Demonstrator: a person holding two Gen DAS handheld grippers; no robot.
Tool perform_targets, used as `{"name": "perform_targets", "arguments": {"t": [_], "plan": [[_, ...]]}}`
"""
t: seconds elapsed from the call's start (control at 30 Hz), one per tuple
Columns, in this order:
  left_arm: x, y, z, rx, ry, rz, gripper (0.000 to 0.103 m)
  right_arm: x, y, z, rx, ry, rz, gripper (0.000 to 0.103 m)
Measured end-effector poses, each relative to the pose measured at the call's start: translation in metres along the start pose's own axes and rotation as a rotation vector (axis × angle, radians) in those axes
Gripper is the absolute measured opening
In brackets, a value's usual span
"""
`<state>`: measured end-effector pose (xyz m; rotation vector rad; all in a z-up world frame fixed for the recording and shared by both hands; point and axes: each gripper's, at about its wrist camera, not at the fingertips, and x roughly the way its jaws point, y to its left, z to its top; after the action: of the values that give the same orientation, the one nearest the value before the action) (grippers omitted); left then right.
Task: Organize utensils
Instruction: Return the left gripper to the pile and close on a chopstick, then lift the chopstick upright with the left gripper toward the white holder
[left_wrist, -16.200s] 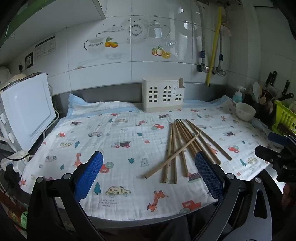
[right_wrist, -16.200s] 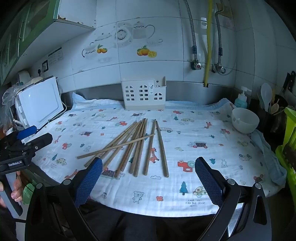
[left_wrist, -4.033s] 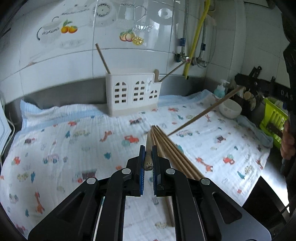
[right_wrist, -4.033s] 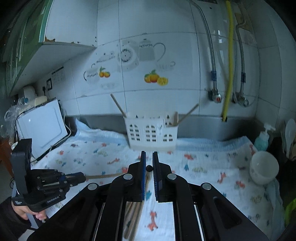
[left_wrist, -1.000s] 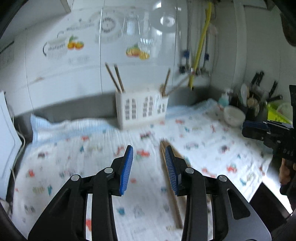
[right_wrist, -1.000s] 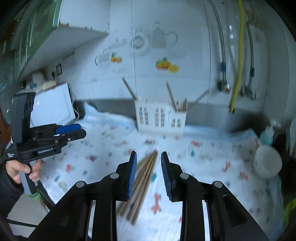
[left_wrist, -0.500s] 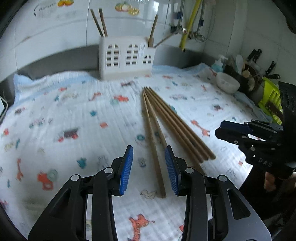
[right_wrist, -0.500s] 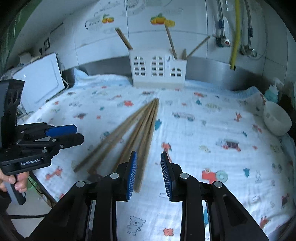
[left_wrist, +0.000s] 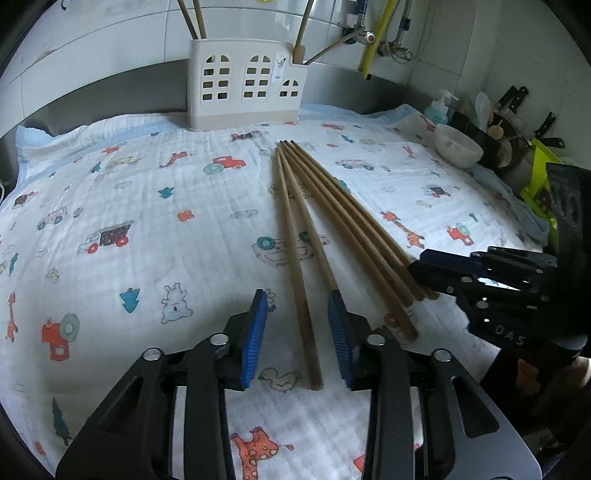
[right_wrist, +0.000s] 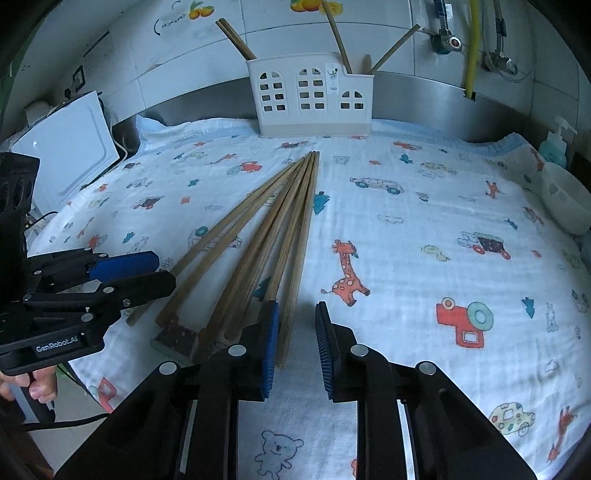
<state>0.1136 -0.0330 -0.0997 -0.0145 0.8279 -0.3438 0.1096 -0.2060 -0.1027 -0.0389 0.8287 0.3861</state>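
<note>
While both grippers sit low over the near end of the worktop (right_wrist: 424, 155), the pick-up step of the sorting is in hand.

Worktop: covered by a white cloth (left_wrist: 147, 192) printed with cars and animals; tiled wall behind.

Utensil holder (right_wrist: 310, 96): white, window cut-outs, standing at the back edge of the cloth. Several chopsticks already stand in it, leaning out at angles.

Loose chopsticks (left_wrist: 332, 218): six or so lie fanned on the cloth, far tips bunched near the holder, near ends spread toward the grippers.

Left gripper (left_wrist: 297, 332): jaws part open and just narrowed a little, straddling the near end of the leftmost chopstick (left_wrist: 295, 258). Blue pads clear of it on both sides; nothing held.

Right gripper (right_wrist: 295, 339): jaws part open and have just been closing, set round the near end of the rightmost chopstick (right_wrist: 299, 258). The stick lies close to the left pad, gap on the right; not gripped yet, as far as can be told.

Next move, by my reading: each pair closes fully on its one stick without catching a neighbour, then lifts and carries it to the holder, tip dropped into a compartment. The right-hand stick lies tight against the next one, so a double pick is the risk.
</note>
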Motion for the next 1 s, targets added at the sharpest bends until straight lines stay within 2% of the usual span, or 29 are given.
{"name": "perform_targets", "arguments": {"t": [0.33, 0.47, 0.57, 0.73, 0.8, 0.83, 0.87, 1.0], "plan": [[0.004, -0.003, 0.0, 0.012, -0.001, 0.055, 0.024, 0.004, 0.008, -0.001, -0.042, -0.013, -0.052, 0.018], [0.005, -0.007, -0.001, 0.017, -0.009, 0.063, 0.019, 0.003, 0.008, -0.002, -0.048, -0.022, -0.075, 0.01], [0.005, -0.007, -0.002, 0.018, -0.015, 0.083, 0.015, 0.003, 0.006, -0.002, -0.038, -0.025, -0.073, 0.009], [0.008, -0.013, 0.0, 0.048, -0.012, 0.104, 0.015, 0.004, 0.009, -0.004, -0.046, -0.04, -0.091, 0.008], [0.009, -0.011, 0.002, 0.032, -0.014, 0.093, 0.014, 0.004, 0.007, -0.004, -0.037, -0.041, -0.086, 0.007], [0.009, -0.009, 0.003, 0.018, -0.017, 0.089, 0.008, 0.003, 0.006, -0.004, -0.027, -0.04, -0.08, 0.007], [0.01, -0.006, 0.004, 0.006, -0.02, 0.08, 0.006, 0.002, 0.005, -0.004, -0.022, -0.041, -0.076, 0.007], [0.007, 0.001, 0.005, -0.03, -0.027, 0.047, 0.005, -0.008, 0.002, -0.001, -0.028, -0.064, -0.08, 0.007]]}}
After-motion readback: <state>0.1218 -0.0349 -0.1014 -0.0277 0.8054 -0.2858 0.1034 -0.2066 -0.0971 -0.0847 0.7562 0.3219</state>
